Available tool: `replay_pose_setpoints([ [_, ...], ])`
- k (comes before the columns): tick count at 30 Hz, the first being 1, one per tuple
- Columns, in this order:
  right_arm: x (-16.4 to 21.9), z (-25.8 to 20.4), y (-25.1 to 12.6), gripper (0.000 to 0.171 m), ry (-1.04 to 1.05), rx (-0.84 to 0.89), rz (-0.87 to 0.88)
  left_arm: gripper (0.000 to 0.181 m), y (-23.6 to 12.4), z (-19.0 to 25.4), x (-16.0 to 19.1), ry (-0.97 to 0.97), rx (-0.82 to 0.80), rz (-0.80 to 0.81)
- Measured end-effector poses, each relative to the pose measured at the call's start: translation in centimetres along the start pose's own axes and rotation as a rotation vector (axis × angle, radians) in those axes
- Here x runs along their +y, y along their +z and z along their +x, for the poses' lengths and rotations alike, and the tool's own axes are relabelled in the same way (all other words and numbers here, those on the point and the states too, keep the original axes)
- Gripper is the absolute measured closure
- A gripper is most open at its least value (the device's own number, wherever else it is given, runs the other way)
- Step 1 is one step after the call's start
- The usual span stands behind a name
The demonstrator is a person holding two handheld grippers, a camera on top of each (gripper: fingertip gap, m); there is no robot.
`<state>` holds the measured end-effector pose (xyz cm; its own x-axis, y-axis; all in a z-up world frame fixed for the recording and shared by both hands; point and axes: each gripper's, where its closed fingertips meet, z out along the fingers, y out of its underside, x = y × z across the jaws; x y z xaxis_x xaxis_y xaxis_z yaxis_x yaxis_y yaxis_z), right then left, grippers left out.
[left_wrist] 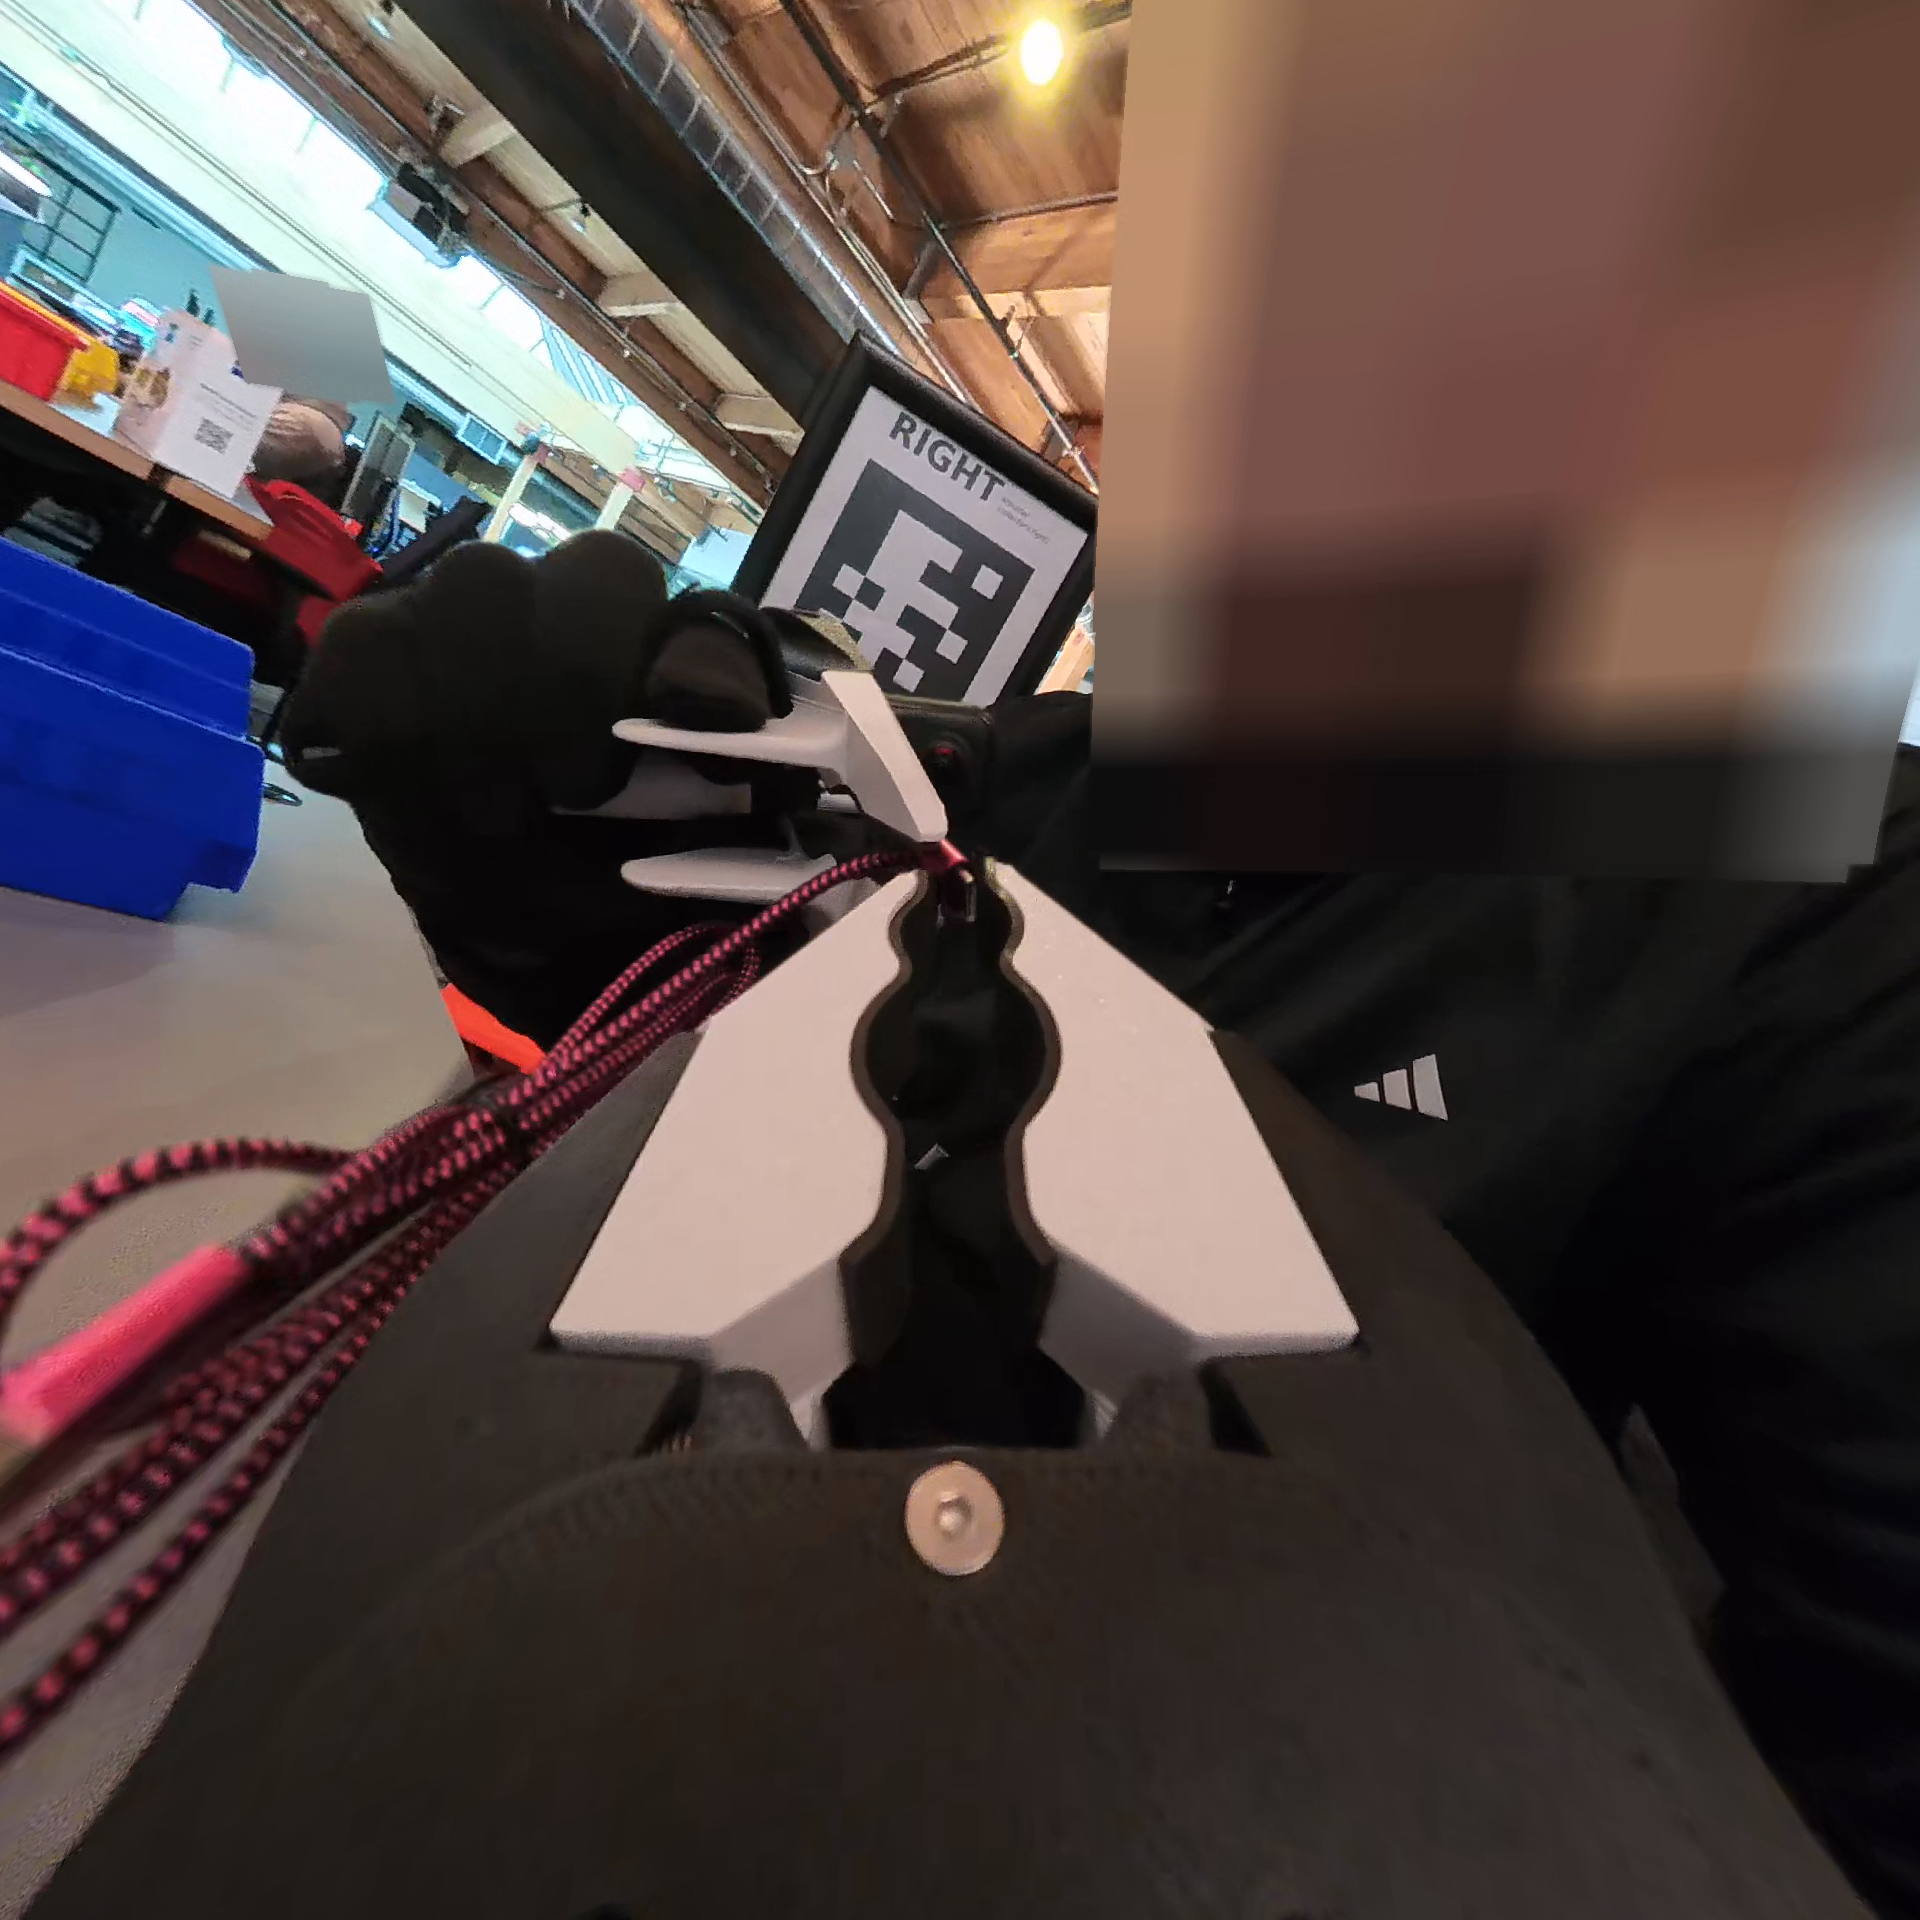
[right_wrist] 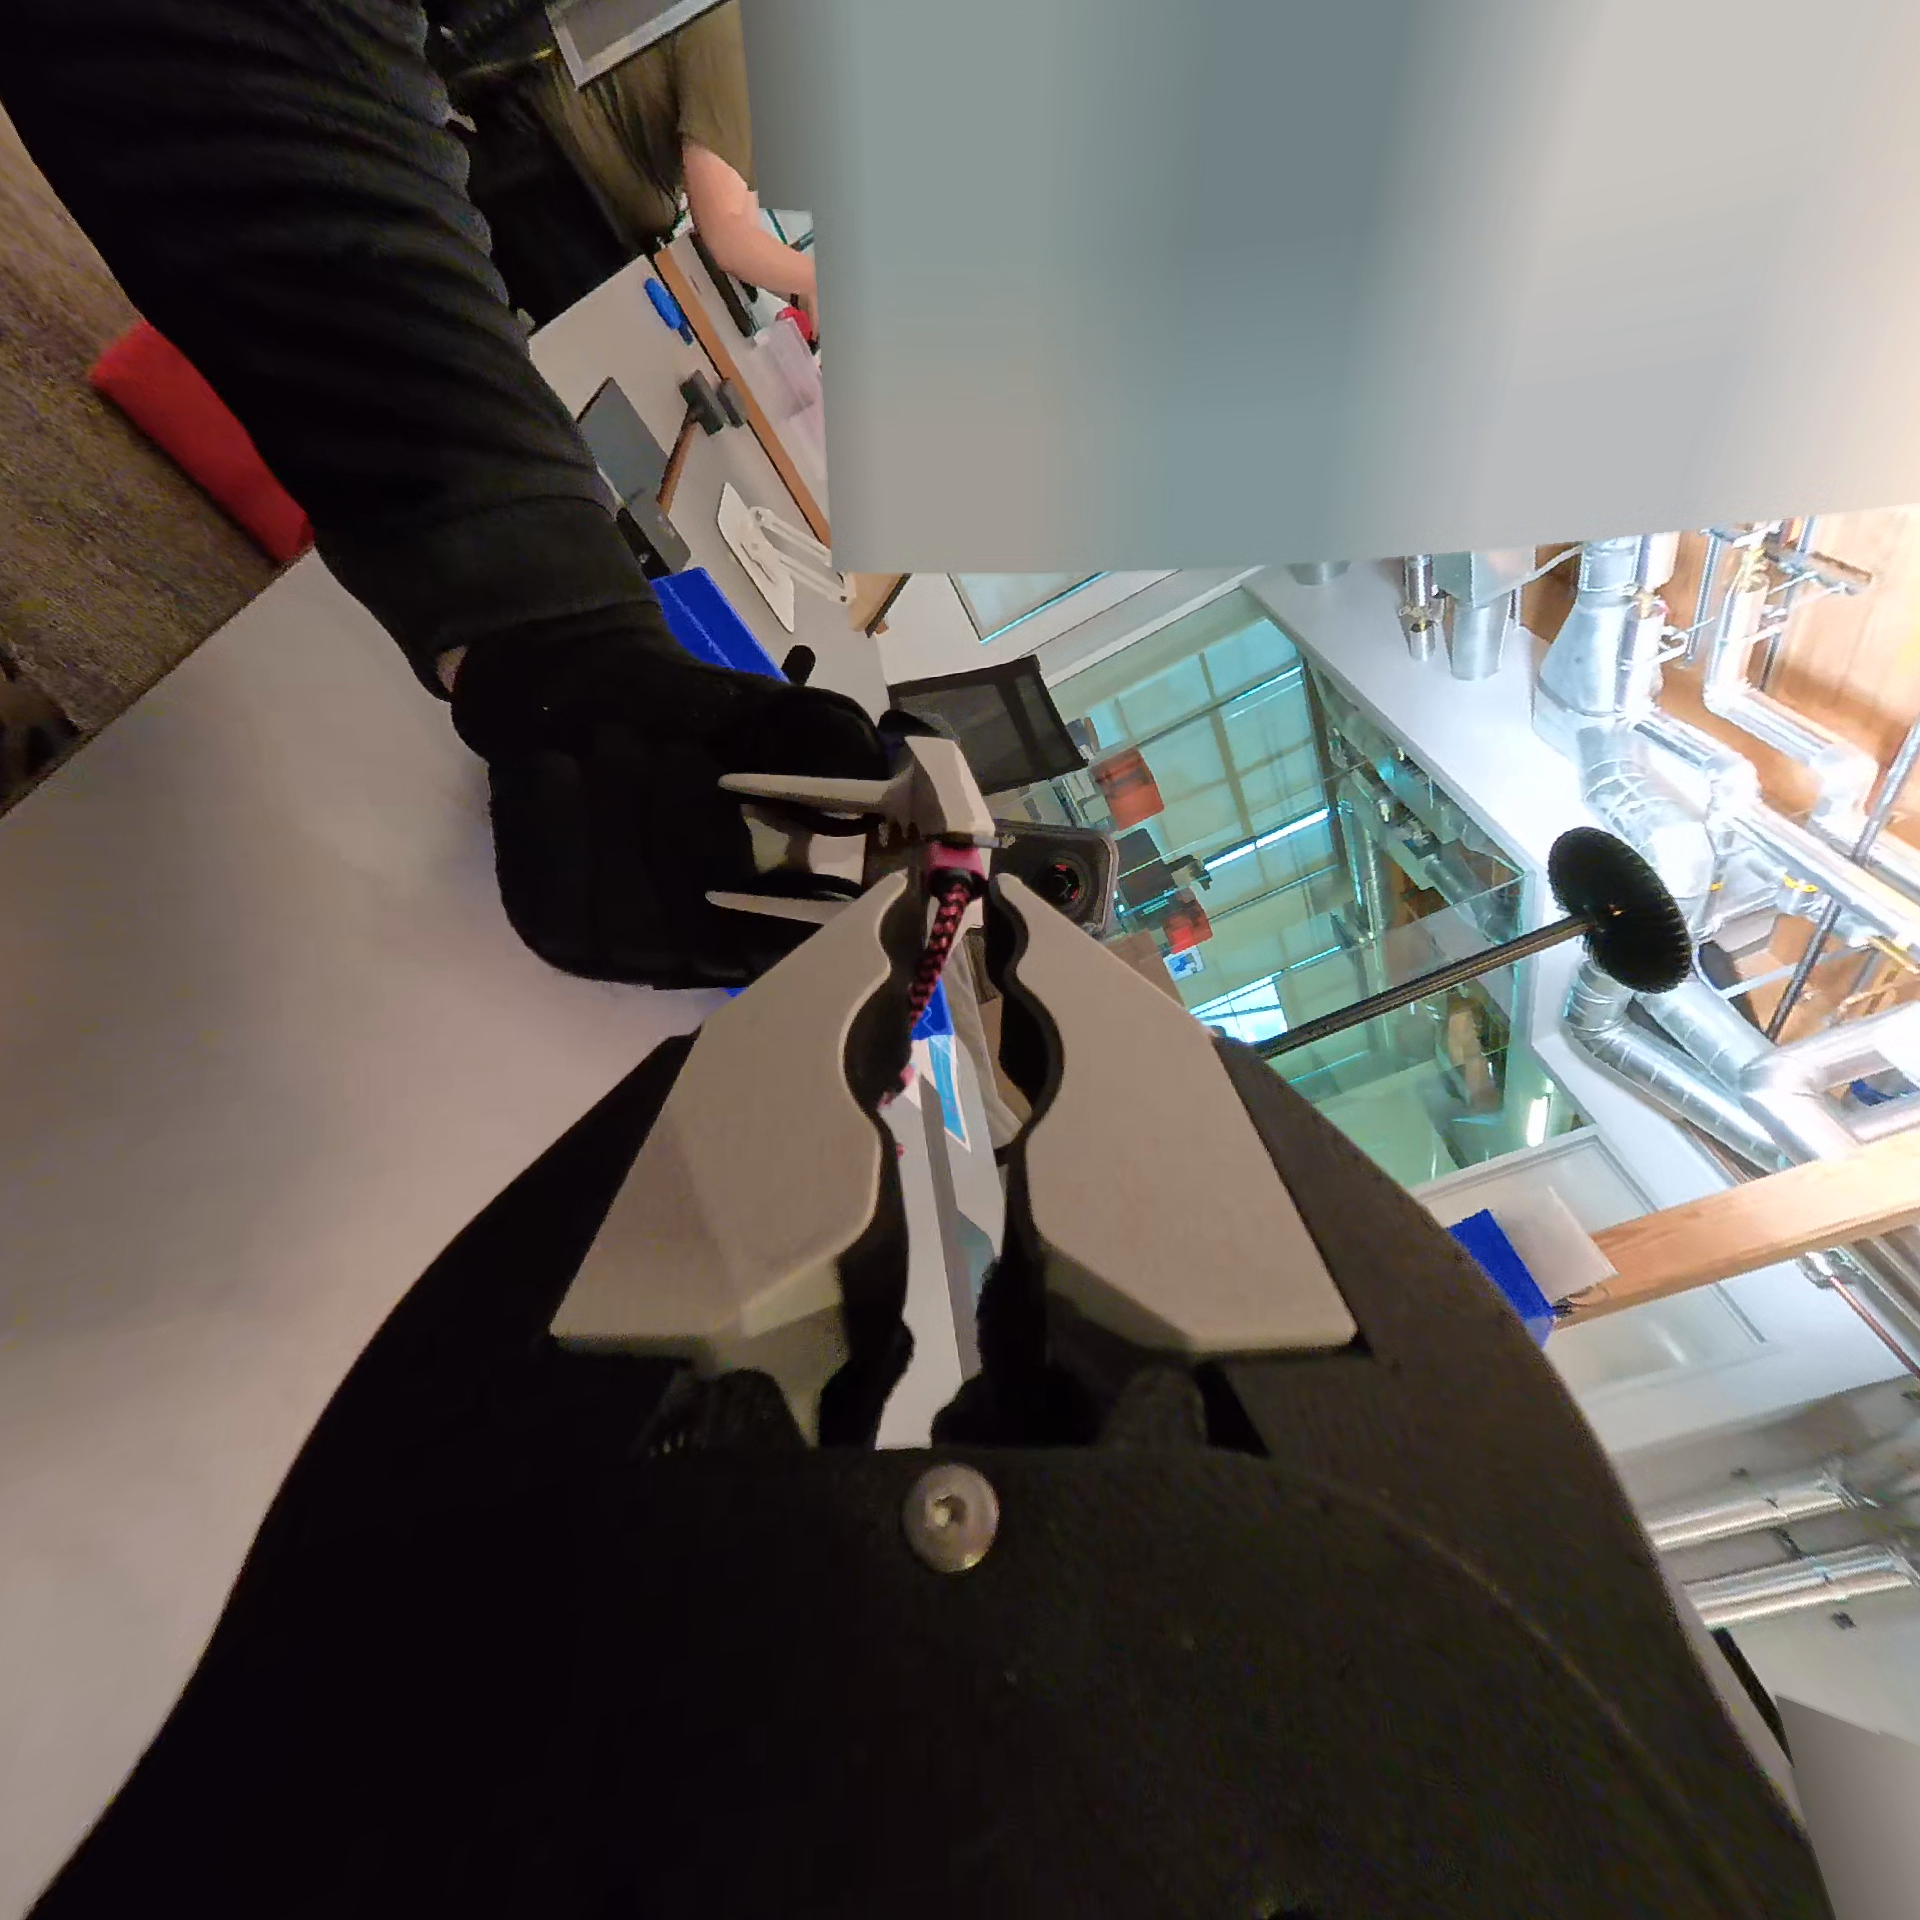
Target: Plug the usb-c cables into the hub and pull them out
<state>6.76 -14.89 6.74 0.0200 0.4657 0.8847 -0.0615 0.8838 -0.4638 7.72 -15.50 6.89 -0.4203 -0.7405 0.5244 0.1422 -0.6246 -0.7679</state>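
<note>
Raised above the grey counter [left_wrist: 208,1018], well clear of it: pink plug [left_wrist: 948,857] of a braided pink-and-black usb-c cable [left_wrist: 665,966], metal tip pointing down. No hub to be seen in either view.

Left gripper [left_wrist: 958,883]: jaws drawn almost together, only a narrow slit left, pinching the plug at the very tips. Black-gloved left hand [right_wrist: 623,810] wrapped round its handle.

Right gripper [right_wrist: 948,883]: jaws likewise nearly closed, clamped on the cable just behind the plug, tips touching the pink housing. Black-gloved right hand [left_wrist: 468,727] behind it, under a black-and-white marker card [left_wrist: 935,561].

Trailing from the plug down past the left gripper's body, several loops of cable; among them, blurred at the near left, a second pink plug [left_wrist: 135,1320]. Beyond, on the counter, a blue bin [left_wrist: 104,727].
</note>
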Motion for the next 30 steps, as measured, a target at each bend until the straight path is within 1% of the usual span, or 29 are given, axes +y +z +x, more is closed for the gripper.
replay_pose_setpoints([
  [7,-0.8,-0.3,-0.3,0.164,-0.025,0.000,-0.006,0.177,0.3,-0.3,0.3,-0.027,0.021,0.007],
  [22,-0.3,-0.6,-0.4,0.164,0.111,-0.037,-0.014,0.176,0.3,-0.4,0.6,-0.016,0.032,0.016],
  [30,0.8,-0.5,-1.1,0.165,0.166,-0.020,-0.037,0.177,-0.3,-1.6,0.3,0.005,-0.043,0.030],
])
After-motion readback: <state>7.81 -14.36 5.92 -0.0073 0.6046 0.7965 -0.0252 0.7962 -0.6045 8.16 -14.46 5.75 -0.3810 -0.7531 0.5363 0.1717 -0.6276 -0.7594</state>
